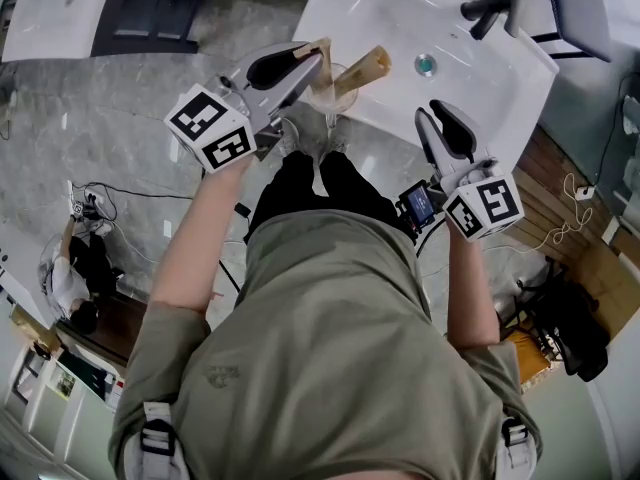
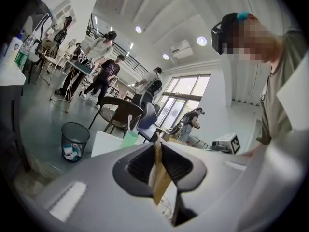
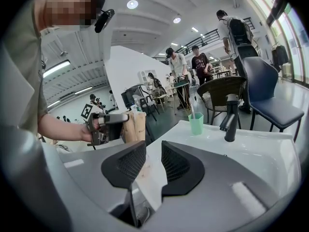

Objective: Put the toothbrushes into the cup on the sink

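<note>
- Left gripper: jaws clamped on a thin tan cardboard pack, held over the near edge of the sink.
- A second tan pack leans just beside the first. Cannot tell what holds it or what is inside either one.
- Right gripper: jaws apart, nothing between them, hovering over the near right part of the sink.
- Green cup stands upright on the far sink rim, near the dark faucet and well apart from both grippers.
- A thin white stick stands in the cup. It is too small to tell if it is a toothbrush.
- Mesh bin on the floor has crumpled white paper in it.
</note>
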`<action>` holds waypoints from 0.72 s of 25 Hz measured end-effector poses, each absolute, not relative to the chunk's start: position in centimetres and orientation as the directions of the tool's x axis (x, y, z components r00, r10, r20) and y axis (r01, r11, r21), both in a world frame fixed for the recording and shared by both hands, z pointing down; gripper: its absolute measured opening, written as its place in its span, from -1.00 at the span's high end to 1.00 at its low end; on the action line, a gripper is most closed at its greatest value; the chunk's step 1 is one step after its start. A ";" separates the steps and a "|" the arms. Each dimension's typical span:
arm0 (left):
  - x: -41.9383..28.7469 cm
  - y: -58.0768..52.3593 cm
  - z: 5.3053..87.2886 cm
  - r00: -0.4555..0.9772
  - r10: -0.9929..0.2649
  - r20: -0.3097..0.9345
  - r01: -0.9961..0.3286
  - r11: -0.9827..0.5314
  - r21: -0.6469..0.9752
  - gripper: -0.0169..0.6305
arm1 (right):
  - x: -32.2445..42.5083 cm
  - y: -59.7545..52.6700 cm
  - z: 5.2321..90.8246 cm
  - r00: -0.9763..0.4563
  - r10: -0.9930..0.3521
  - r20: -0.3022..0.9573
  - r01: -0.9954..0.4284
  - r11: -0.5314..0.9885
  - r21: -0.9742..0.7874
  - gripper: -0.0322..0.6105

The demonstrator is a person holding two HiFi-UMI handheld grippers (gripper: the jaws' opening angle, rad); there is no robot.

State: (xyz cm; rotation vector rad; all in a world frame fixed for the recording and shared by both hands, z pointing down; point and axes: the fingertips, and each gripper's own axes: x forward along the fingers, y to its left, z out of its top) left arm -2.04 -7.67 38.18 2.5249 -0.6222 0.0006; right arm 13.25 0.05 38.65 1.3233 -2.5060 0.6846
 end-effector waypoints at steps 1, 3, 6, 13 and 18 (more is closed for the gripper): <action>-2.0 -7.7 38.2 0.893 -0.432 0.125 -0.432 -0.750 0.501 0.80 | 13.3 0.1 38.6 -0.568 -0.718 0.403 -0.823 0.484 -0.298 0.58; -1.9 -7.6 38.2 0.894 -0.431 0.125 -0.432 -0.749 0.503 0.80 | 13.3 0.0 38.6 -0.568 -0.718 0.402 -0.823 0.483 -0.298 0.58; -1.9 -7.6 38.4 0.897 -0.426 0.122 -0.426 -0.754 0.500 0.80 | 13.3 0.0 38.7 -0.567 -0.718 0.403 -0.823 0.482 -0.301 0.58; -1.7 -7.7 38.9 0.899 -0.421 0.121 -0.419 -0.748 0.514 0.80 | 13.3 -0.1 39.0 -0.568 -0.715 0.408 -0.823 0.479 -0.306 0.58; -2.0 -7.8 38.8 0.895 -0.430 0.120 -0.426 -0.743 0.516 0.80 | 13.1 -0.2 38.9 -0.566 -0.717 0.407 -0.824 0.472 -0.314 0.58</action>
